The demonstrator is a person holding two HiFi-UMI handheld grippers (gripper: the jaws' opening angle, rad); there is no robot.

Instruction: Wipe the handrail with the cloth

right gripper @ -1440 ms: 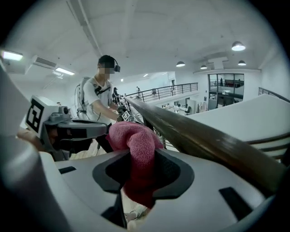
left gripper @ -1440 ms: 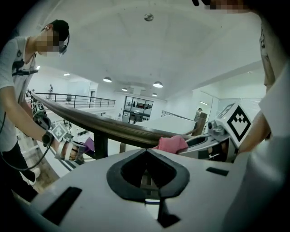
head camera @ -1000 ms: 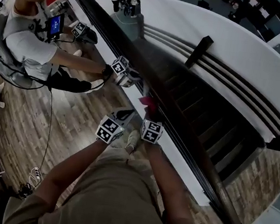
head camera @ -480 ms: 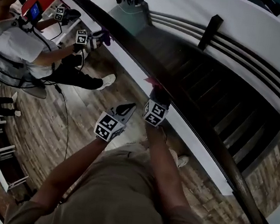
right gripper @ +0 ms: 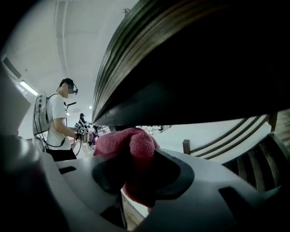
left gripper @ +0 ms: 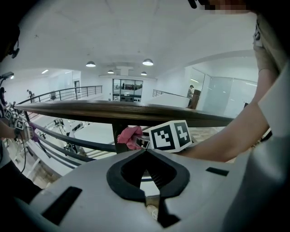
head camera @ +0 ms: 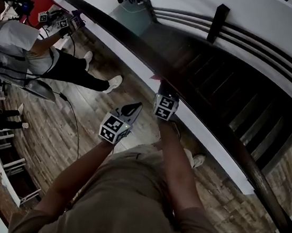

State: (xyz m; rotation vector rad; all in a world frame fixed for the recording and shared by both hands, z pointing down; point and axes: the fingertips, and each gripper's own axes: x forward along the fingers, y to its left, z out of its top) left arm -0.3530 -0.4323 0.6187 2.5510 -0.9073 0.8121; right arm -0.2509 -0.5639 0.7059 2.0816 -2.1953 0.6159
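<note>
1. Working further left along the same rail, another person in a white shirt (head camera: 22,44) is well apart from you, so crowding is not a risk yet.
2. Your left gripper (left gripper: 145,152) is hanging short of the rail with its jaws closed together on nothing.
3. Your right gripper (right gripper: 136,158) is clamping the bunched pink terry cloth (right gripper: 122,140), which is sitting at the near lower edge of the dark wooden handrail (right gripper: 181,68). I cannot tell whether it is pressing on the wood.
4. Little cloth is bulging past the jaws, so I judge the hard tips are risking a scrape. The dark baluster post (left gripper: 118,136) just beside the wad could snag it.
5. The handrail's (head camera: 144,49) long axis is running from upper left to lower right in the head view. If you drift off that line, the cloth is likely to slip underneath.
</note>
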